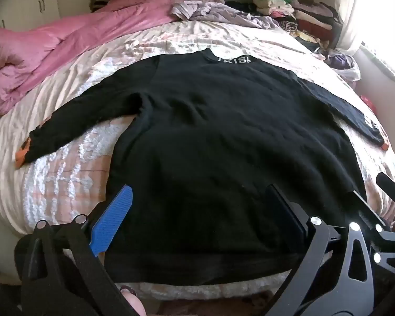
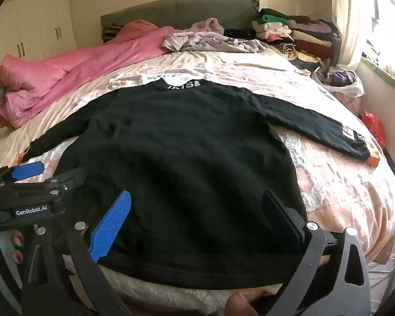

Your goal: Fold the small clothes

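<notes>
A black long-sleeved sweater (image 1: 210, 137) lies flat on the bed, sleeves spread out, white letters at the collar at the far end; it also shows in the right wrist view (image 2: 176, 158). Orange cuffs show at both sleeve ends. My left gripper (image 1: 200, 202) is open and empty, held just above the sweater's near hem toward its left side. My right gripper (image 2: 197, 205) is open and empty above the hem toward its right side. The left gripper (image 2: 52, 173) also shows at the left edge of the right wrist view.
The bed (image 1: 65, 173) has a pale patterned cover. A pink duvet (image 1: 52, 50) is bunched at the far left. Loose lilac clothes (image 1: 210, 10) and stacks of folded clothes (image 1: 297, 13) lie at the head. A white bag (image 2: 339, 81) sits at the right edge by the window.
</notes>
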Available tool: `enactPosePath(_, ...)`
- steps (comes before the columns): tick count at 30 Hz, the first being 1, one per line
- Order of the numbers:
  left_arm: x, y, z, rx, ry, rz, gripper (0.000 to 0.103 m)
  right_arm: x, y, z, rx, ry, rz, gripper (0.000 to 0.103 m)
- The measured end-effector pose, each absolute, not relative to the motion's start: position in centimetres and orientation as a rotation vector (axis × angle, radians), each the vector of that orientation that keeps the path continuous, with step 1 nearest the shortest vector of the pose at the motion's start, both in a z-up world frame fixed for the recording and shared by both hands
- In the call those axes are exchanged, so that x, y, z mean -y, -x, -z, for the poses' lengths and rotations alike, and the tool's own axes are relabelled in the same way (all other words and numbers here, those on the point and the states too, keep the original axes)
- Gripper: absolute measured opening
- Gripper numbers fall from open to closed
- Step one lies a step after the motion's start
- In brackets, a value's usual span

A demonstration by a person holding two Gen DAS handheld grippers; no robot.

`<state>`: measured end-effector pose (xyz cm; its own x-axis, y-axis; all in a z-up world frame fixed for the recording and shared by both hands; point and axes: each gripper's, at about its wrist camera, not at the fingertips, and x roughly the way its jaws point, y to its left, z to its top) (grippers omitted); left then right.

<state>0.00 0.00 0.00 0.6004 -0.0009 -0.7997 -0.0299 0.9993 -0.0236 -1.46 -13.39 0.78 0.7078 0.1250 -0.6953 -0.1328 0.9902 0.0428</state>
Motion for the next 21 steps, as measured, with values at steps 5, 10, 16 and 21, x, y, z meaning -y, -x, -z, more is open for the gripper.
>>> enactPosePath(5, -0.13, 0.03, -0.12, -0.926, 0.037, -0.014, 0.095, 13.33, 1.34, -0.81, -0.778, 0.007, -0.141, 0.099)
enactPosePath(10, -0.01, 0.03, -0.04, -0.928, 0.03, -0.016, 0.095, 13.87, 1.76, -0.75, -0.778, 0.004, -0.135, 0.099)
enactPosePath(16, -0.04, 0.0, -0.05, -0.93, 0.031, -0.015, 0.095, 13.56, 1.51, -0.85, -0.778, 0.012, -0.124, 0.099)
enactPosePath(21, -0.04, 0.02, -0.07, -0.929, 0.033, -0.015, 0.095, 13.73, 1.38, -0.77, -0.777, 0.015, -0.122, 0.099)
